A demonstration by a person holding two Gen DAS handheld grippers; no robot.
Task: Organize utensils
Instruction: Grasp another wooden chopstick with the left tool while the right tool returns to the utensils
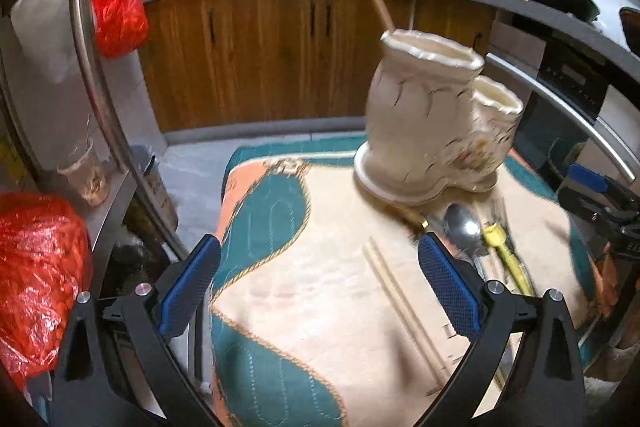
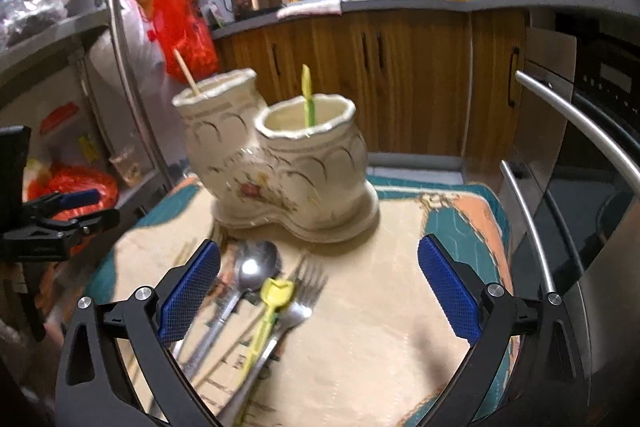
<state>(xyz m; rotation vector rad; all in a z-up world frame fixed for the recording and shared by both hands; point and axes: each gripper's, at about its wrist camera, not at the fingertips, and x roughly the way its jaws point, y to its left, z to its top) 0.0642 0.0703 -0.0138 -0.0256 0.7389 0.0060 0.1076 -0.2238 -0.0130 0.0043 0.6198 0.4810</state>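
Observation:
A cream ceramic utensil holder (image 2: 280,167) with two cups stands on a patterned cloth (image 2: 380,307). A wooden chopstick (image 2: 186,71) stands in its taller cup and a yellow-green utensil (image 2: 308,99) in the lower one. In front of it lie a metal spoon (image 2: 252,267), a fork (image 2: 304,291) and a yellow-handled utensil (image 2: 268,315). My right gripper (image 2: 320,291) is open above them, empty. My left gripper (image 1: 320,287) is open and empty over the cloth, left of the holder (image 1: 432,123), the spoon (image 1: 462,227) and the yellow utensil (image 1: 504,251).
Wooden cabinets (image 2: 400,75) and a cluttered counter (image 2: 360,3) run behind the table. A metal oven front with bar handles (image 2: 580,131) stands at the right. Red plastic bags (image 1: 40,267) and a shelf with a paper cup (image 1: 84,171) are at the left.

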